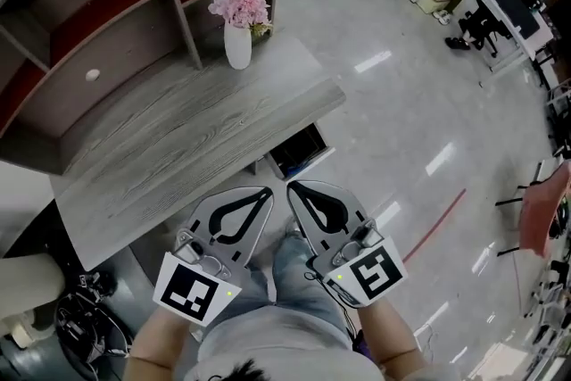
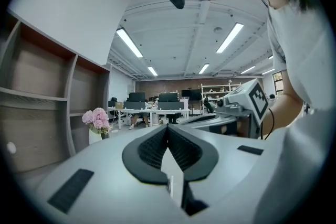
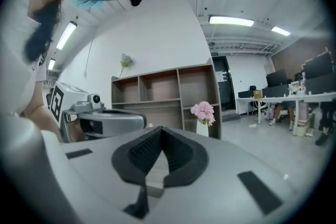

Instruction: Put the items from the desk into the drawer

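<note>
**Head view.** Shows left gripper point(image 1: 266, 192) and right gripper point(image 1: 291, 186) side by side, tips forward. Jaws of each pressed together at the tips, gripping nothing. Just ahead of both tips: drawer point(image 1: 299, 152), standing partly open under the desk point(image 1: 178, 147) edge, dark inside (contents not readable). Farther ahead, desk top bare apart from vase of pink flowers point(image 1: 238, 45) at the back corner.

**Left gripper view.** Confirms jaws closed tip to tip, empty. Vase well ahead and left of them.

**Right gripper view.** Same here: pads meeting, nothing held. Vase ahead, slightly right of jaws, beside shelf unit point(image 3: 157, 89).

**Progress, as a judgement.** Looks near finished, with no loose items seen on desk. Unclear whether vase counts as one. Drawer not yet shut.
</note>
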Demonstrator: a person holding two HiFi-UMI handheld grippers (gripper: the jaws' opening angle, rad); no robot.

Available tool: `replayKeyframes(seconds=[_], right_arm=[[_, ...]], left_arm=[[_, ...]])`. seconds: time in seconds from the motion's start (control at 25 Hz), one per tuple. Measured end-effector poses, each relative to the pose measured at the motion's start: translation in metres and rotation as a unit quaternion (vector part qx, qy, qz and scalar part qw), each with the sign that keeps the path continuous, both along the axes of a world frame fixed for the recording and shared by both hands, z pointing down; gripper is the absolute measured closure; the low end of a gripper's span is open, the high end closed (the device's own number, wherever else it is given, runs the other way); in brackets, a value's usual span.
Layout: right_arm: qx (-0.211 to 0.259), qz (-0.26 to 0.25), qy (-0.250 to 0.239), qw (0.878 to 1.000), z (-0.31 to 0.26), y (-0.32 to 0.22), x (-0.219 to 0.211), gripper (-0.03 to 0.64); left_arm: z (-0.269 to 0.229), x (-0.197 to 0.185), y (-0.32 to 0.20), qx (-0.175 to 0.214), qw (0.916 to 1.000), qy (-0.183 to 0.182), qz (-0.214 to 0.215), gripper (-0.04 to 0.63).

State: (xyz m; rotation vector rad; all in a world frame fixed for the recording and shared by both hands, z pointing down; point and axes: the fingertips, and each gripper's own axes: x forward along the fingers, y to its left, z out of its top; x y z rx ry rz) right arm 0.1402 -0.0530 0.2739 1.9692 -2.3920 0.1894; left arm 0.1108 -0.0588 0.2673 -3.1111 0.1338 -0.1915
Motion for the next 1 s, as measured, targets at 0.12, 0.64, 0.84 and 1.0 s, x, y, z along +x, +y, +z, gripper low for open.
replayKeyframes(seconds=[0.12,0.64,0.84,1.0], right_arm=[[0.016,-0.006,0.003,1.000,-0.013,0.012,-0.014,0.611],[0.036,-0.054,0.002,0.998,-0.032,0.027,-0.071,0.611],[0.041,-0.063,-0.006,0.997,-0.035,0.027,-0.087,0.611],[0.051,-0.065,-0.003,0.997,-0.037,0.025,-0.096,0.611]], left_arm=[[-0.006,-0.011,0.006,0.007,1.0000,0.007,0.000,0.588],[-0.018,-0.051,0.018,0.009,0.9994,0.022,-0.027,0.586],[-0.021,-0.066,0.019,0.015,0.9991,0.021,-0.033,0.588],[-0.020,-0.077,0.017,0.015,0.9989,0.019,-0.040,0.586]])
